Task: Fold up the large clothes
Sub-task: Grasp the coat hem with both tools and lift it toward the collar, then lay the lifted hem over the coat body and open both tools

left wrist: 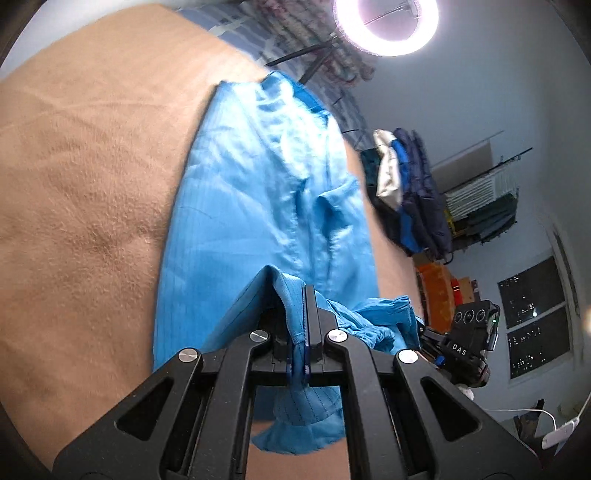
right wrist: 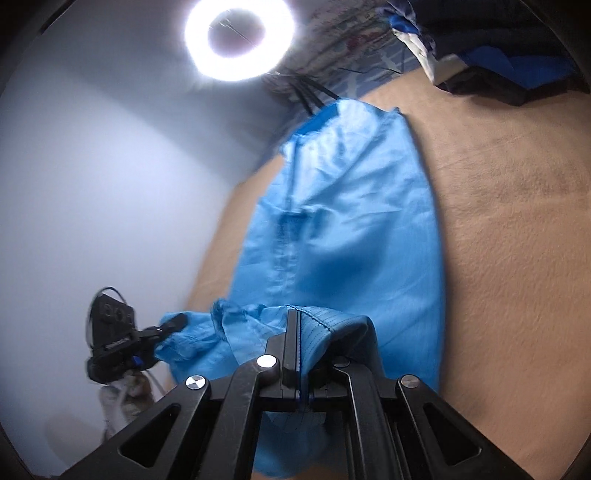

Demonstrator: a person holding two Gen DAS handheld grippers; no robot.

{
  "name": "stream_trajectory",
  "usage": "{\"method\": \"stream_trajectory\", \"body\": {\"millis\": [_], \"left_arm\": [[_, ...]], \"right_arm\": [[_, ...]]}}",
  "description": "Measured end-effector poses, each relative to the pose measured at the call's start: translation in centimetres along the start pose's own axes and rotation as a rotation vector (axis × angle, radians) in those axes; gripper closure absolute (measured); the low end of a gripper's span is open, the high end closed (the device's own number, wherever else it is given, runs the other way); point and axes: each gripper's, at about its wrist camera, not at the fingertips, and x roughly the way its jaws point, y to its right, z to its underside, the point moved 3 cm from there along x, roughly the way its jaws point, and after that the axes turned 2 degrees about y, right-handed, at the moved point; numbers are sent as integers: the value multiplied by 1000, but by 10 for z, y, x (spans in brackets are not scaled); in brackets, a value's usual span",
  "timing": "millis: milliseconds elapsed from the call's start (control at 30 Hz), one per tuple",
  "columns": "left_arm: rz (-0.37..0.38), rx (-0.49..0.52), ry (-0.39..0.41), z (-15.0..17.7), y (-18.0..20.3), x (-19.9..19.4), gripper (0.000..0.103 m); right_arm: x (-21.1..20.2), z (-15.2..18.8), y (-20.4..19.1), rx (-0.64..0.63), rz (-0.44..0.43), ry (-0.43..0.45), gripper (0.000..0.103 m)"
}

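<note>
A large light-blue garment (left wrist: 266, 192) lies stretched lengthwise on a tan blanket (left wrist: 81, 184); it also shows in the right wrist view (right wrist: 343, 229). My left gripper (left wrist: 295, 299) is shut on the garment's near hem, which bunches between its fingers. My right gripper (right wrist: 298, 317) is shut on the same near edge, further along. Each gripper shows in the other's view, the right one (left wrist: 436, 341) and the left one (right wrist: 173, 325), each with blue cloth in it. The held edge is lifted off the blanket.
A pile of dark blue and white clothes (left wrist: 410, 192) sits at the blanket's far side, also in the right wrist view (right wrist: 480, 44). A ring light (right wrist: 238, 35) glows overhead. A dark window (left wrist: 535, 325) and orange boxes (left wrist: 436, 280) stand beyond the bed.
</note>
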Motion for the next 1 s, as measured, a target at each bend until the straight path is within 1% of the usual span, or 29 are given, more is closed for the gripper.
{"method": "stream_trajectory", "body": {"millis": [100,167,233,267,300,333,367,400,433,467,500,600,667,700,733,767,800,900,1000], "left_arm": [[-35,0,-10,-1,-9,11,102],[-48,-2,-22,0,-14,17,102],[-64,-3,-31,1,-17,18,102],[-62,-11,-35,0,-19,18,102],[-54,-19,-37,0,-20,17,102],[-53,-23,-36,-1,-21,14,97],[-55,-27,-27,-2,-22,10,89],[-56,-25,-13,-4,-22,4,83],[-52,-20,1,-5,-21,-2,73],[-49,-9,20,-6,-20,-11,66],[-50,3,31,-6,-19,-18,65],[-35,39,34,-2,-15,-36,65],[3,91,-1,9,-2,-42,65],[14,139,-25,18,6,-44,65],[9,191,-41,27,15,-46,65],[0,236,-56,38,21,-46,65],[-3,270,-80,48,27,-46,65],[5,326,-154,75,35,-40,65],[-38,369,-237,95,32,-23,65]], "right_arm": [[9,5,13,2,56,-33,103],[12,7,21,6,74,-50,100],[12,7,27,31,52,-59,94],[9,6,29,44,43,-60,88],[6,5,29,48,37,-58,78],[3,3,28,46,33,-54,73],[-3,2,25,40,26,-50,71],[-9,2,23,32,20,-46,66],[-15,2,20,23,16,-40,61],[-23,3,17,9,8,-33,58],[-31,4,14,-8,-3,-30,55],[-51,12,6,-60,-12,-29,54],[-60,19,0,-99,-23,-29,56],[-65,26,-6,-132,-32,-42,58],[-66,31,-11,-159,-35,-57,64],[-65,36,-15,-210,-6,-58,68],[-63,46,-22,-264,9,-83,69],[-50,68,-34,-363,41,-152,73],[-35,87,-42,-444,67,-231,74]]}}
